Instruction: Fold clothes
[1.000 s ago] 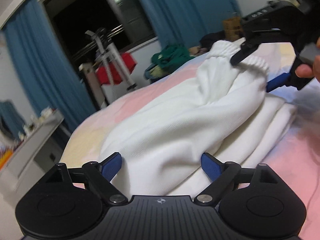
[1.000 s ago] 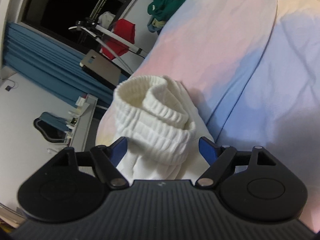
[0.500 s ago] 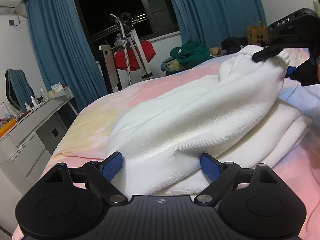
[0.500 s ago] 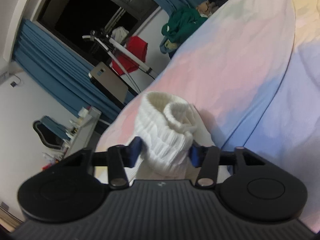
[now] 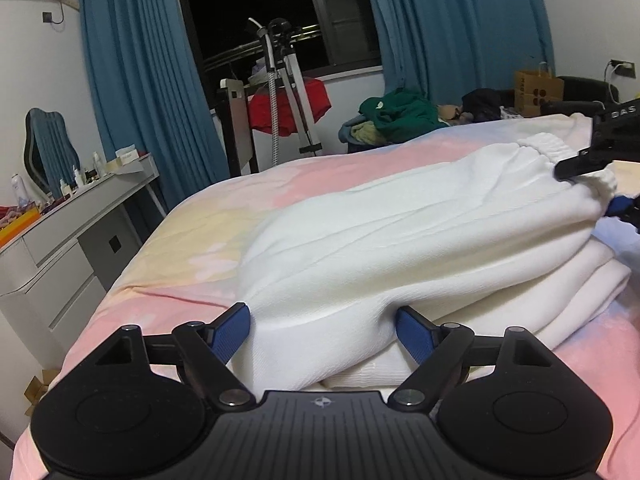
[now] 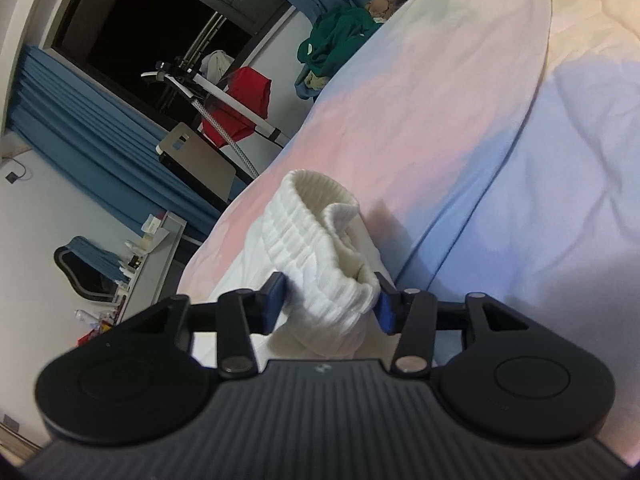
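A white sweatshirt point(image 5: 400, 240) lies folded on the pastel bed point(image 5: 224, 240). One sleeve stretches across the top of it. My left gripper point(image 5: 324, 320) has its jaws wide, and both blue pads press into the thick near end of that sleeve. At the far right my right gripper point(image 5: 600, 186) holds the ribbed cuff point(image 5: 548, 148). In the right wrist view the cuff point(image 6: 320, 248) fills the gap of my right gripper point(image 6: 330, 300). Its jaws are opening, and both pads still touch the cuff.
A grey dresser point(image 5: 60, 240) with small bottles stands left of the bed. Behind the bed are a rack with a red cloth point(image 5: 288, 108), a pile of green clothes point(image 5: 400, 114) and a paper bag point(image 5: 538, 92). Blue curtains frame a dark window.
The right gripper closed on the cuff, then eased a little. The raised sleeve came down and now lies stretched over the folded body. The left view rolled level.
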Available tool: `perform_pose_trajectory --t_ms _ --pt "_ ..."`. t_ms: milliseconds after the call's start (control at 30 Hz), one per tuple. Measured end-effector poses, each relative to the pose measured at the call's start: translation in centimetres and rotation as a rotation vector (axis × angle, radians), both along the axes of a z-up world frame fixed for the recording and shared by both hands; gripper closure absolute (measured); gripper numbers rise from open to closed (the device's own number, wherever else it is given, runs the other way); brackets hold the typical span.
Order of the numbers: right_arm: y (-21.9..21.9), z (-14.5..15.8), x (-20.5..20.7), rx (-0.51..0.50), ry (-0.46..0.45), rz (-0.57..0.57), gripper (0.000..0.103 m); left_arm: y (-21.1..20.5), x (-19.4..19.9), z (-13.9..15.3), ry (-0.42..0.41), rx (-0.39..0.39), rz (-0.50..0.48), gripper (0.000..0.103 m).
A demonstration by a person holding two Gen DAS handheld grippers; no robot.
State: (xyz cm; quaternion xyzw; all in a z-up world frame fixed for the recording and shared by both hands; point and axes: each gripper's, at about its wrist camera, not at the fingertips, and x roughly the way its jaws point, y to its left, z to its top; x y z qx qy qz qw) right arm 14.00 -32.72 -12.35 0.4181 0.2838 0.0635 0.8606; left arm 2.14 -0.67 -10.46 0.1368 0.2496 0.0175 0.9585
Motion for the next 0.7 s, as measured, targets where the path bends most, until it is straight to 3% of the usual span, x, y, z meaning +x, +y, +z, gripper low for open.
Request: perform_pose_trajectory --t_ms 67,167,267,433,700 --pt "-0.1 0.1 -0.3 -0.026 0.019 -0.013 0.035 0.5 0.5 0.2 0.010 -0.017 0.036 0.010" --pt "-0.1 0.1 -0.8 -0.035 0.052 -0.016 0.023 2.8 1.5 0.4 0.082 -0.166 0.086 0.010" --pt "0.2 0.2 -0.8 -0.019 0.075 0.046 0.023 4.5 2.1 0.8 0.127 -0.274 0.115 0.010" --pt "0.9 -0.8 -0.1 -0.073 0.138 0.082 0.020 4.5 1.9 1.5 0.112 -0.247 0.118 0.010" --pt "1.0 -3.3 1.6 0.100 0.135 0.148 0.012 4.9 2.3 1.8 0.117 -0.274 0.134 0.009"
